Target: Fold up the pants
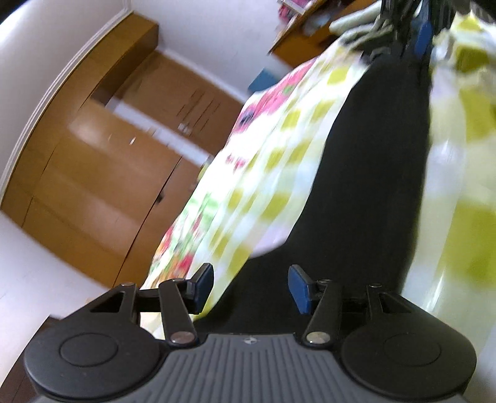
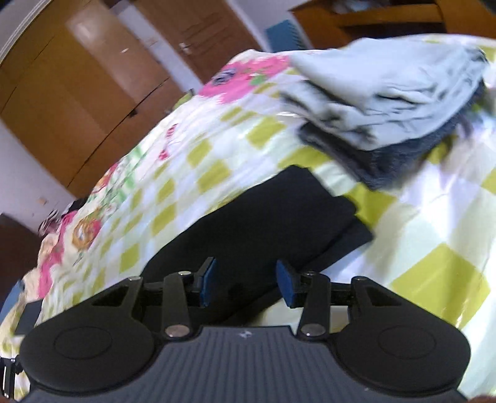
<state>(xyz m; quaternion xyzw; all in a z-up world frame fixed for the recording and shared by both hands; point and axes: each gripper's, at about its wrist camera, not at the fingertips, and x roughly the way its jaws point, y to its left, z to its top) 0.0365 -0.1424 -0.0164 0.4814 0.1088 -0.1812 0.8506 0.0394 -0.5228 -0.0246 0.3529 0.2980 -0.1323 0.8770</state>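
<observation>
Black pants [image 1: 372, 173] lie stretched out on the checked bedspread [image 1: 272, 161]. My left gripper [image 1: 251, 288] is open above their near end, nothing between its blue pads. In the left wrist view the right gripper [image 1: 415, 28] hangs over the far end of the pants, blurred. In the right wrist view the pants [image 2: 263, 223] show as a folded double layer with square corners. My right gripper [image 2: 246, 280] is open just above that near edge and holds nothing.
A stack of folded grey and dark clothes [image 2: 390, 105] sits on the bed beyond the pants. Brown wardrobes [image 1: 102, 161] stand along the wall past the bed's edge. A wooden table [image 1: 310, 34] stands at the far end.
</observation>
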